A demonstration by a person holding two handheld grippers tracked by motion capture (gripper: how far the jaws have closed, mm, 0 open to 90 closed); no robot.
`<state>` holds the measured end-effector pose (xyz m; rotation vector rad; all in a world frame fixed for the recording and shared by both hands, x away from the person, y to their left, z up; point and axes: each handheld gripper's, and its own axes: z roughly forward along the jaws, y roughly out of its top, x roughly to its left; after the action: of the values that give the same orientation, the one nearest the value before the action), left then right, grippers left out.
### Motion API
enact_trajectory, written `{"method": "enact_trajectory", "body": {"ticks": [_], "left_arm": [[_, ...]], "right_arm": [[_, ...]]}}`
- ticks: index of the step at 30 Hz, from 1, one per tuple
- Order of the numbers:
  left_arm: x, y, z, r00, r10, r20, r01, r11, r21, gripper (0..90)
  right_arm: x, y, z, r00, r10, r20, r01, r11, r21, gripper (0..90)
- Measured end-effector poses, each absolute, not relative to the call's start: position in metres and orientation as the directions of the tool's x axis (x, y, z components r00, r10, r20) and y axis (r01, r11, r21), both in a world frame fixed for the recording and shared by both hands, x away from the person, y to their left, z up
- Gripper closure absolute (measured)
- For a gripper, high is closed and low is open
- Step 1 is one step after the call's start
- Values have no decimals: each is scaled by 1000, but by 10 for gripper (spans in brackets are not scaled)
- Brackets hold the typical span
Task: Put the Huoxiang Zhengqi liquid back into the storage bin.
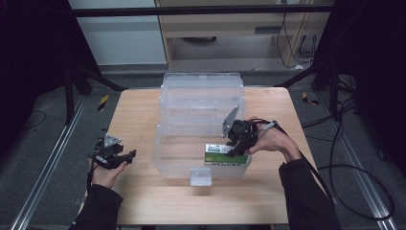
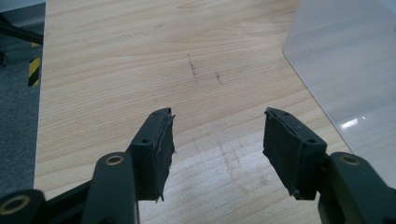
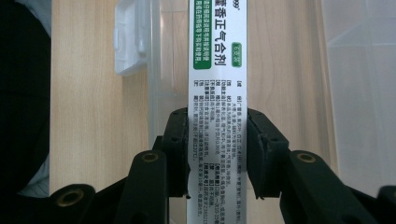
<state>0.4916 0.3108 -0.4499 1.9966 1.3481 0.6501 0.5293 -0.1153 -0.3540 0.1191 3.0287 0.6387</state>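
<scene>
Here the medicine box (image 3: 217,93) is white, green-banded, densely printed.

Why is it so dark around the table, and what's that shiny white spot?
High view: light falls on the table, its surroundings dark. Left gripper view: the spot is glare on the clear plastic bin. Right gripper view: the box print looks sharp.
</scene>
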Motion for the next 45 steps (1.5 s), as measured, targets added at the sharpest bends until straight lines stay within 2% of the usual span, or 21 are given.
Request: {"method": "enact_trajectory", "body": {"ticks": [14, 34, 37, 45], "left_arm": [[492, 311, -452, 353, 934, 54, 625, -278, 730, 419], [493, 310, -453, 358, 932, 55, 625, -283, 727, 416], [493, 309, -453, 359, 932, 56, 626, -285, 726, 416], [493, 309, -453, 359, 932, 55, 626, -284, 726, 416]], "right_arm": [[531, -110, -370, -999, 36, -32, 21, 926, 377, 637], [530, -106, -392, -998, 63, -19, 53, 941, 333, 620], [530, -108, -389, -997, 75, -21, 64, 937, 343, 602], [527, -119, -369, -985, 162, -50, 122, 883, 453, 542]]}}
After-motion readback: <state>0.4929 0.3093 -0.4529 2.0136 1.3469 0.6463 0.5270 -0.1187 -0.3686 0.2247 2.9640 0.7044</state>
